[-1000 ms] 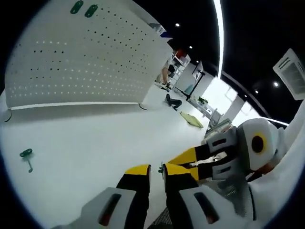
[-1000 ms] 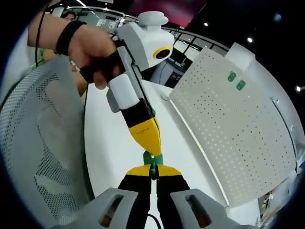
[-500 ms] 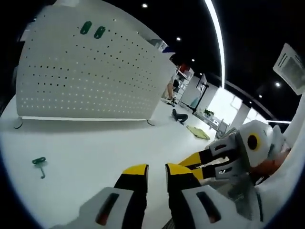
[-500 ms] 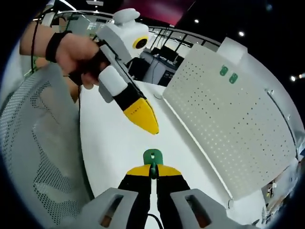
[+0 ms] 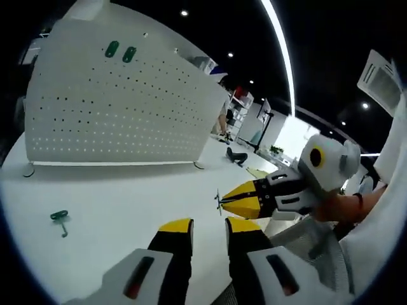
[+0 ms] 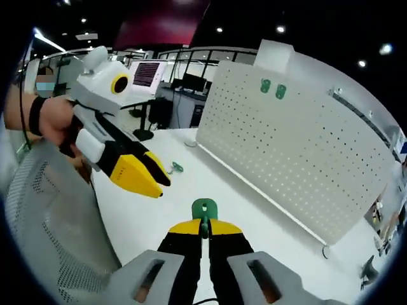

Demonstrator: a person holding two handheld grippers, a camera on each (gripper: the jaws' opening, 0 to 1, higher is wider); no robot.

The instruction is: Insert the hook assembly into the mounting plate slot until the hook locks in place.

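Roughly mid-task, by my read: hook is in hand but nothing's gone into the board yet. Right gripper (image 6: 203, 230) has its jaws clamped on the green hook assembly (image 6: 204, 210), green head poking out above the yellow tips. Left gripper (image 5: 208, 227) has jaws a bit apart w/ nothing between them. White pegboard (image 6: 299, 136) stands upright on the desk (image 5: 121, 197), at approx 1–2 o'clock in the right gripper view, well apart from the held hook. Two green pieces (image 6: 272, 89) already sit near the board's top edge. A spare green hook (image 5: 60, 219) lies on the desk at 9 o'clock in the left gripper view. Left to do: carry hook to board, insert, lock.
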